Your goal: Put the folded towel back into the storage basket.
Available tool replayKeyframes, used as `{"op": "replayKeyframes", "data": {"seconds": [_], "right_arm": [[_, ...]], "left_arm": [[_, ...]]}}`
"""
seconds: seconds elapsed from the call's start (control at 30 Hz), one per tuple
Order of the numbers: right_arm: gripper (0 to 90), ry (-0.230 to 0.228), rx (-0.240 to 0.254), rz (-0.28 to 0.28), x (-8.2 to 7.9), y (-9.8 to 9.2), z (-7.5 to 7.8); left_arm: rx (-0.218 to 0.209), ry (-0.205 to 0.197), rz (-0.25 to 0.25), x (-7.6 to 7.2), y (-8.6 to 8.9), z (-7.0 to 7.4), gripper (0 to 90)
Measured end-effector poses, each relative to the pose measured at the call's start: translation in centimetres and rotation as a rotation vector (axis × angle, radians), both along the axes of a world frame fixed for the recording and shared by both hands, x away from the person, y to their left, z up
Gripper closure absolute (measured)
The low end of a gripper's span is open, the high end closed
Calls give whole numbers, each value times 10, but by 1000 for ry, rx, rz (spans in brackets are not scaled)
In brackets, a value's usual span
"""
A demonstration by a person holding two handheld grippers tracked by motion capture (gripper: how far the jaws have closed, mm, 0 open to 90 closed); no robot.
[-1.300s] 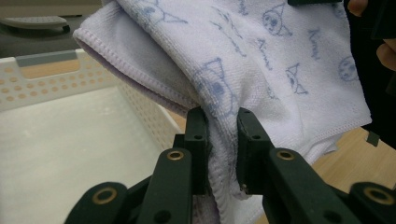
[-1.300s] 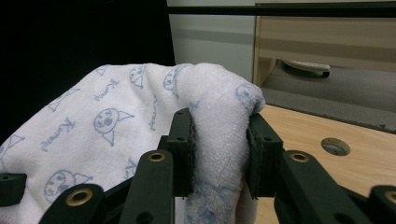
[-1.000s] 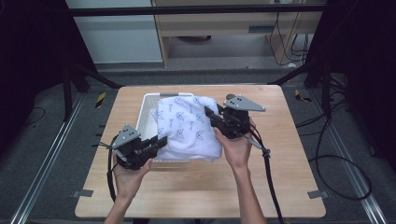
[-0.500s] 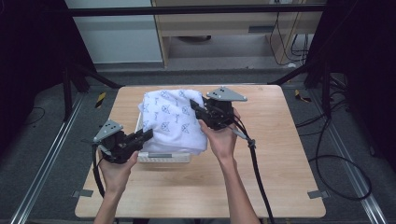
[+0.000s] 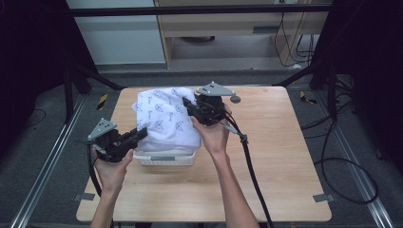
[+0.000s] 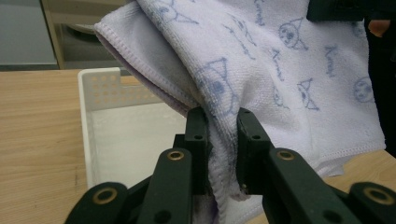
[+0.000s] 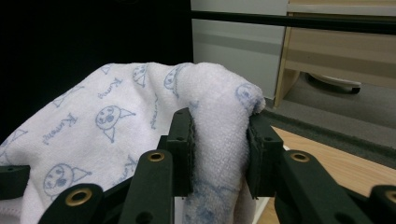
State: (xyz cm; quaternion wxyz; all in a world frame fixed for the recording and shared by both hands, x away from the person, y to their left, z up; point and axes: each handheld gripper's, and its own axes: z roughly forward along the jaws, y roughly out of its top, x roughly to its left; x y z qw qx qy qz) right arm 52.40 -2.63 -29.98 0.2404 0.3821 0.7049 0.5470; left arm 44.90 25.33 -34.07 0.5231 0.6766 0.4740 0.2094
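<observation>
Biggest thing in play is the wooden table (image 5: pixel 285 161), one of it, pale grain, and right in the middle of the action hangs the towel (image 5: pixel 166 118): a single white terry cloth printed all over with small blue cat-face doodles and scribbled lettering, stitched hem visible along its edges in the left gripper view, where the towel (image 6: pixel 280 70) drapes in soft folds. It is lifted clear above the basket (image 5: pixel 164 159), bunched and humped between the two grippers, its lower edge hanging down over the basket's back half so the near white wall is what you see from the high view. One basket, white plastic with perforated walls, sitting on the table toward its left-centre; in the left gripper view the basket (image 6: pixel 100 93) shows a bare floor behind the hanging cloth. Two grippers, one in each hand. The right gripper (image 5: pixel 192 107) is up at the towel's top right, and from its own view the right gripper (image 7: pixel 219 149) has its jaws clamped on a thick rolled fold of towel (image 7: pixel 93 121), cloth packed tight between the pads. The left gripper (image 5: pixel 140 134) sits lower, at the towel's bottom left corner beside the basket's left end; in its own view the left gripper (image 6: pixel 219 149) has its jaws pinched narrow on a gathered strip of cloth that runs down between the pads.
</observation>
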Motion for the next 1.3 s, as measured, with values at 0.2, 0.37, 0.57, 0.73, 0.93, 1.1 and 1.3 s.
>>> {"op": "replayKeyframes", "data": {"seconds": [0.2, 0.37, 0.57, 0.73, 0.93, 1.1, 1.3], "right_arm": [[674, 10, -3, 11, 11, 10, -5], [674, 13, -16, 13, 18, 17, -8], [670, 23, -20, 13, 26, 24, -15], [670, 41, -29, 7, 36, 28, -24], [671, 50, -41, -1, 46, 32, -33], [671, 60, -46, 2, 51, 34, -39], [671, 73, -66, 1, 56, 38, -48]], "left_arm": [[7, 8, 21, 7, 8, -5, 766], [10, 16, 32, 13, 12, -10, 766], [5, 35, 46, 20, 16, -16, 766], [18, 50, 54, 28, 18, -22, 767], [27, 63, 57, 36, 17, -30, 767], [33, 75, 62, 39, 18, -34, 767], [45, 94, 69, 44, 18, -43, 767]]}}
